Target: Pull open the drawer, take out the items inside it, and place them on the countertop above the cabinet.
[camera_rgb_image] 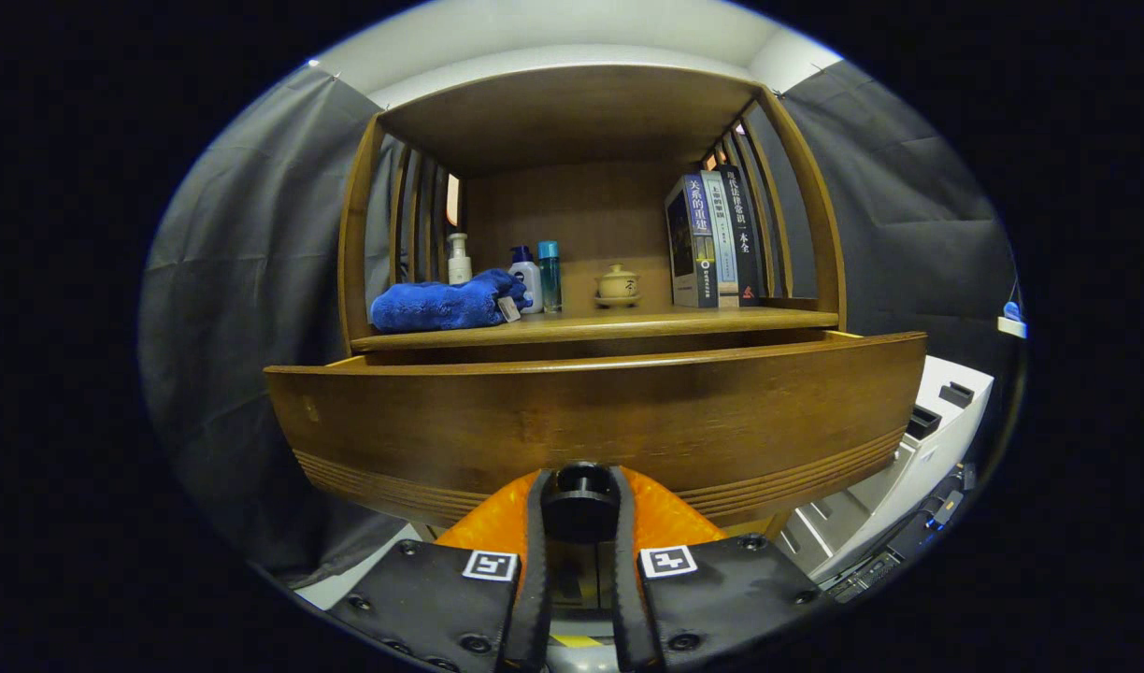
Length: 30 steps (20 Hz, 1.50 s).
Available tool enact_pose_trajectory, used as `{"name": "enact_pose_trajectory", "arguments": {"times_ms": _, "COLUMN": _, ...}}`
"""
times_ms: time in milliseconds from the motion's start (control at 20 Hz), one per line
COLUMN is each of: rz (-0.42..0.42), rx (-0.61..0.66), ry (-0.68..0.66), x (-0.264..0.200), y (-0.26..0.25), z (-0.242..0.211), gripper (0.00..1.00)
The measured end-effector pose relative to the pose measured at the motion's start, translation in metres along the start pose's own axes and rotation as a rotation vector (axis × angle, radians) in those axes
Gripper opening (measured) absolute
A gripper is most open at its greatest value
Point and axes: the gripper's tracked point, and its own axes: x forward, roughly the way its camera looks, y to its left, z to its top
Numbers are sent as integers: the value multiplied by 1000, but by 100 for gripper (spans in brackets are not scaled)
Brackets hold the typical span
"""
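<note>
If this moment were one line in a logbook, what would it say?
hand-held gripper: shut on drawer knob | drawer: partly pulled out | contents: hidden | countertop: towel, bottles, teapot, books

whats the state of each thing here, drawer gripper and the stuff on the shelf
wooden drawer: pulled part way out, inside hidden
round dark drawer knob: clamped between the fingers
gripper: shut on the knob
blue folded towel: lying on the countertop
white pump bottle: upright, behind the towel
white bottle with blue cap: upright
teal-capped clear bottle: upright
small beige lidded teapot: lid on, upright
row of books: standing, closed
</note>
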Motion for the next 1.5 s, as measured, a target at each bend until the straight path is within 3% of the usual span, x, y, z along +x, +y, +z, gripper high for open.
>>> {"name": "enact_pose_trajectory", "arguments": {"times_ms": 850, "rz": 10, "rx": -8, "ry": 24, "x": -41, "y": 0, "z": -16, "gripper": 35}}
{"name": "enact_pose_trajectory", "arguments": {"times_ms": 1200, "rz": 14, "rx": 11, "ry": 17, "x": -42, "y": 1, "z": -13, "gripper": 52}}
{"name": "enact_pose_trajectory", "arguments": {"times_ms": 1500, "rz": 29, "rx": 21, "ry": -37, "x": -59, "y": -1, "z": 22, "gripper": 90}}
